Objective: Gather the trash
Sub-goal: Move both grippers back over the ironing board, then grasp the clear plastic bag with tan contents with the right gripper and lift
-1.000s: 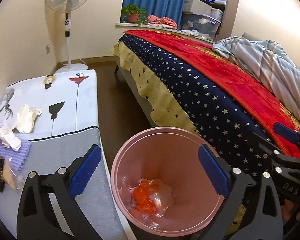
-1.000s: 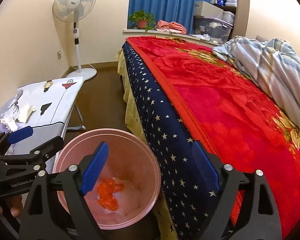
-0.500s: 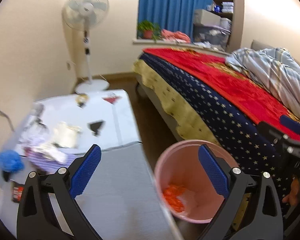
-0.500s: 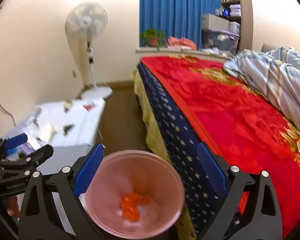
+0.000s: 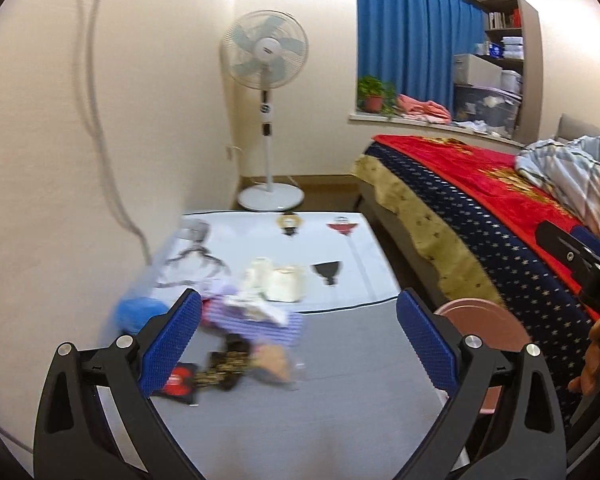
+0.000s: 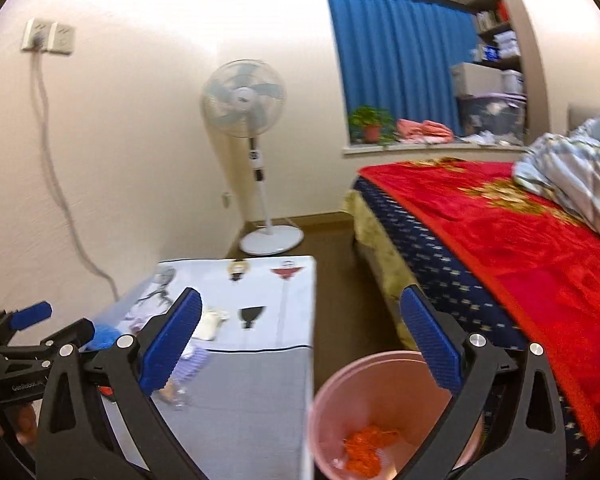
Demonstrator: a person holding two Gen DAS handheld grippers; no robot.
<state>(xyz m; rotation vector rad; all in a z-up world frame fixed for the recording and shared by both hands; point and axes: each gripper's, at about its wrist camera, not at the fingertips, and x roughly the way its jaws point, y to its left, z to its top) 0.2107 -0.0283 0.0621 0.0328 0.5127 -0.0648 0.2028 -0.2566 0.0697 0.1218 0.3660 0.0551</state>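
On the grey and white table point(image 5: 300, 420) lies a pile of litter, blurred by motion: a white crumpled tissue point(image 5: 256, 304), a cream wad point(image 5: 284, 282), a purple cloth point(image 5: 260, 326), a blue ball point(image 5: 140, 312), a red and black wrapper point(image 5: 178, 380), a dark patterned wrapper point(image 5: 228, 364) and a clear packet point(image 5: 276, 362). My left gripper point(image 5: 298, 304) hangs open above and short of the pile, holding nothing. The pink bin point(image 6: 380, 392) stands between table and bed with orange scraps point(image 6: 364, 448) inside. Above the bin, my right gripper point(image 6: 300, 300) has its jaws opening with nothing between them.
A bed with a red and starred blanket point(image 6: 500, 240) runs along the right, close to the bin. A standing fan point(image 5: 266, 120) is in the far corner. A cable point(image 6: 60, 200) hangs down the left wall from a socket. Brown floor point(image 6: 340, 300) shows between table and bed.
Both grippers have lifted away from the bin and swung left toward the table. The litter pile now sits in front of the left gripper, and the bin has slid to the lower right.
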